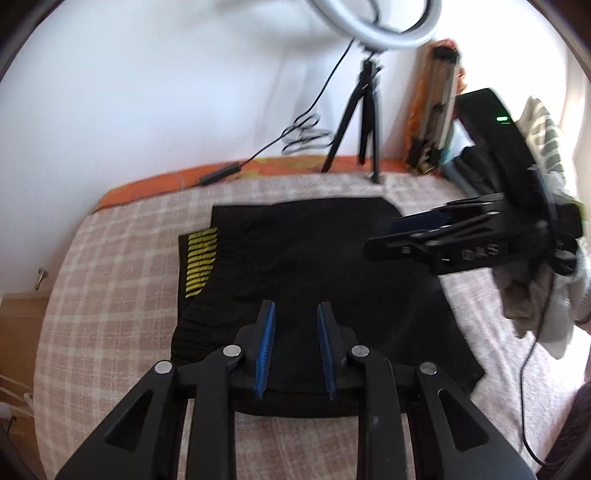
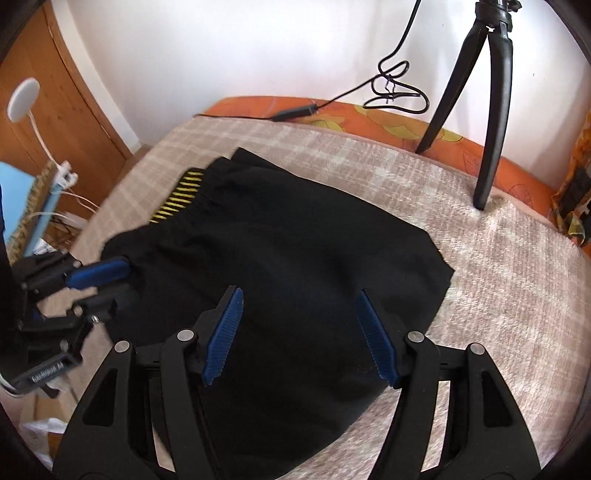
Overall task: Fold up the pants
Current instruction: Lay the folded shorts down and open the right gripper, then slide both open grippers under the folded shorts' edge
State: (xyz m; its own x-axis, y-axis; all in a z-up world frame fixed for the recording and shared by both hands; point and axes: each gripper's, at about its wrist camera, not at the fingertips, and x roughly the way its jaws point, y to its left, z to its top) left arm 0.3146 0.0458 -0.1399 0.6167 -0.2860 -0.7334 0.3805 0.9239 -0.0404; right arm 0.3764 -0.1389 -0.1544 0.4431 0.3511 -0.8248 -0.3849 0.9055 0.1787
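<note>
Left gripper (image 1: 295, 314): jaws parted by a narrow gap with nothing between them, held over the near edge of the black pants (image 1: 314, 266). In the right wrist view the same gripper (image 2: 107, 284) appears at the left margin of the pants, its blue pads close to the cloth; contact cannot be confirmed.

Right gripper (image 2: 301, 299): jaws spread wide and empty, positioned above the near half of the pants (image 2: 280, 236). In the left wrist view this gripper (image 1: 388, 236) sits at the right edge of the pants, and its jaw gap cannot be read from that angle.

The pants lie folded into a compact black stack on the checked blanket (image 1: 122, 258). A yellow striped panel (image 1: 201, 262) shows on the left side of the pants. A black tripod (image 1: 364, 122) stands on the blanket beyond the far edge of the pants, with a ring light (image 1: 391, 33) on top and a black cable (image 1: 306, 133) trailing to its left.
</note>
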